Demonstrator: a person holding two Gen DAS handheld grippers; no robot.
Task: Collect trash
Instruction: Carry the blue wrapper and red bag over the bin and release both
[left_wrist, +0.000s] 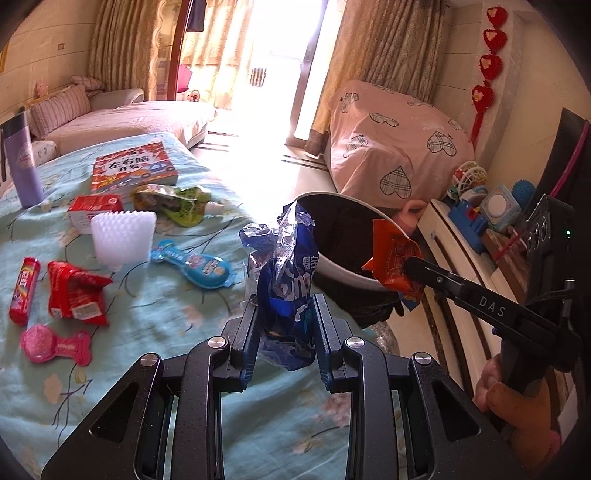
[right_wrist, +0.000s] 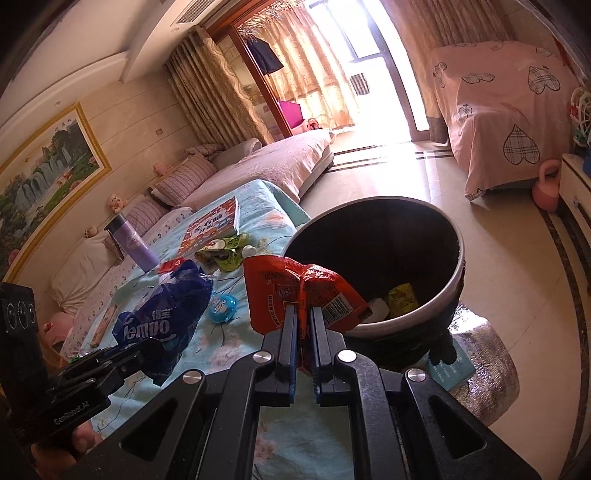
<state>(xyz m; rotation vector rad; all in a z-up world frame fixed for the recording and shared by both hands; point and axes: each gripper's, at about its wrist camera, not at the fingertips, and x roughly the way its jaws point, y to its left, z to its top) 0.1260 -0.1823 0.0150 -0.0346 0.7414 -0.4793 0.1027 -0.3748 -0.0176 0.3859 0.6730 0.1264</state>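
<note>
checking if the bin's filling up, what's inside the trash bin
Inside the trash bin, a yellow wrapper and a white scrap lie at the bottom. The orange wrapper covers the near part.

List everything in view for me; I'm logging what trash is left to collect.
blue tissue wrapper: 1, blue and clear, held in the left tongs
orange snack wrapper: 1, orange-red, held in the right tongs near the bin's rim
trash bin: 1, white rim, dark liner, beside the table, some wrappers inside
red packet: 1, red, table left
candy tube: 1, red, left of the red packet
pink blister pack: 1, pink, table near left
blue blister pack: 1, blue, table middle
green wrapper: 1, green, by the book
white foam block: 1, white, table middle
red carton: 1, red and white, behind the foam
book: 1, red cover, table far side
bottle: 1, lilac, table far left
hand: 1, gripping the right tongs' handle
</note>
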